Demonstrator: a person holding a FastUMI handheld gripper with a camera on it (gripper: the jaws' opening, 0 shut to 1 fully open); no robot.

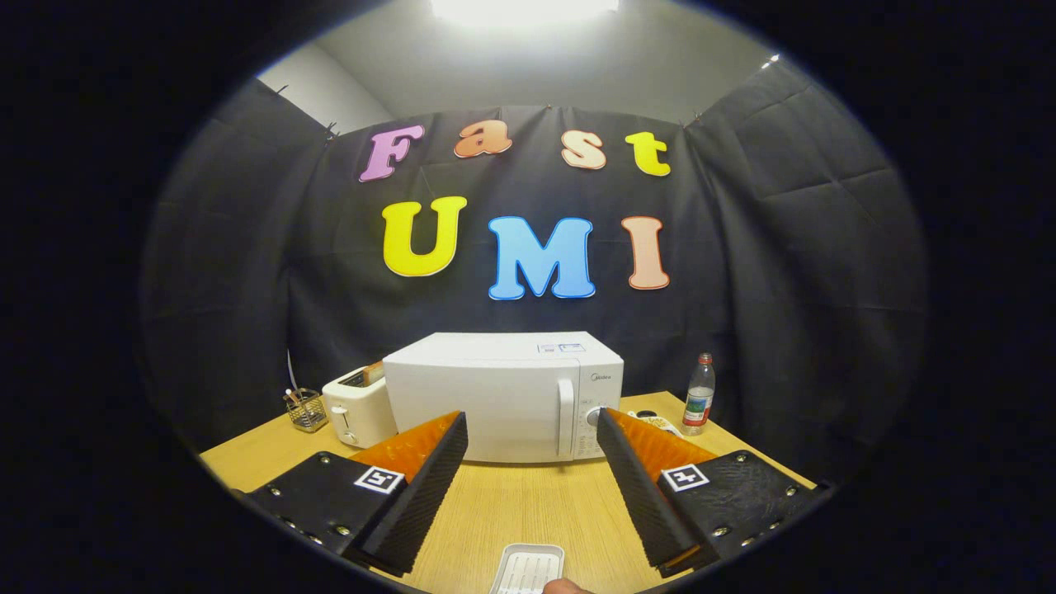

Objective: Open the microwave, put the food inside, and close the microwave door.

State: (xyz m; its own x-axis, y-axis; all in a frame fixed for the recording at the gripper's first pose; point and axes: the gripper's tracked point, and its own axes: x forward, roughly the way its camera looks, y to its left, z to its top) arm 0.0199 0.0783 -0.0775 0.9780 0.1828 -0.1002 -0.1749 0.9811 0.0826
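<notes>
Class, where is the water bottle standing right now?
The water bottle stands on the wooden table, right of the microwave, beyond the open hand-held gripper.

Small logo (605,378) on microwave (487,404) front, upper right: too small to read; stickers (561,348) on its top, label on bottle (699,398) far right: illegible; square coded markers (379,479) on gripper (532,415) fingers, spread apart, holding nothing

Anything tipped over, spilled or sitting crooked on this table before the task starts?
Nothing stands out. The microwave stands square, door shut; toaster and bottle are upright. The white tray lies flat between the gripper's open fingers.
</notes>
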